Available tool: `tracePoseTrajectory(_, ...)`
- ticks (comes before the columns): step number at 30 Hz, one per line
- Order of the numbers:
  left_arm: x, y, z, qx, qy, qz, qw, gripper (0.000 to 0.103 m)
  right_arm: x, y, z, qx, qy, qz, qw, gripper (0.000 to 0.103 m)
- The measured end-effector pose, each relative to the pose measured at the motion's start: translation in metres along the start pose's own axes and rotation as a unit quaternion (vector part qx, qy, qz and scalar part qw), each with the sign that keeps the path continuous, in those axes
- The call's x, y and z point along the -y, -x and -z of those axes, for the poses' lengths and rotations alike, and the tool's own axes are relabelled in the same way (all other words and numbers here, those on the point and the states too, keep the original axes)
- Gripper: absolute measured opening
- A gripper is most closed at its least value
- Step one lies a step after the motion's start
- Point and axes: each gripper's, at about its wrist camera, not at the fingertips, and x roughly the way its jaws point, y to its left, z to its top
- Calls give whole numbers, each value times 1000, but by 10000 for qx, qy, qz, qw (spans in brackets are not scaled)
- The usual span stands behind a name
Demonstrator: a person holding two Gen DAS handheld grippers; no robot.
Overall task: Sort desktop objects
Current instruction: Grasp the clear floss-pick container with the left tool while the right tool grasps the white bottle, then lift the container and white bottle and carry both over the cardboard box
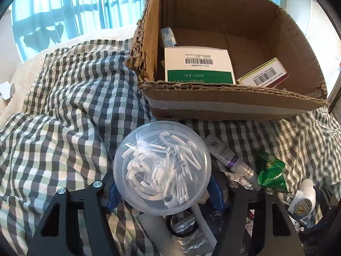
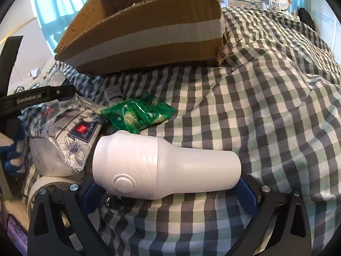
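Observation:
My left gripper (image 1: 163, 194) is shut on a clear round tub of white floss picks (image 1: 162, 170), with its blue pads (image 1: 110, 198) pressed against both sides. Just behind it stands the open cardboard box (image 1: 234, 104), which holds a green-and-white carton (image 1: 198, 68), a yellow-and-red carton (image 1: 264, 74) and a small tube (image 1: 168, 37). My right gripper (image 2: 168, 192) is shut on a white bottle-shaped device (image 2: 162, 166) lying crosswise, one blue pad (image 2: 247, 196) at each end. The same cardboard box (image 2: 149, 40) sits beyond it.
On the checked bedspread (image 2: 266, 106) lie a green packet (image 2: 136, 113), a floral tissue pack (image 2: 74, 134), a white tube with a purple band (image 1: 226, 153) and a black ring (image 1: 183, 226). Curtained windows are behind the box.

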Motion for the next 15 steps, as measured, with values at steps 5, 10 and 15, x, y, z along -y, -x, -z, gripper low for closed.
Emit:
tracePoseTrajectory(5,2,21,-2,263,-23,108,9996,68,12,15,2,210,-48,26,9998,102)
tracePoseTrajectory(10,1,45,-8,517,-14,99,9986,67,6,34,-1,591,107,159,9981,102)
tracePoseTrajectory(15,4,65,-14,782,-19,91,9969,65,-2,52,-12,927,176,182,9954,102)
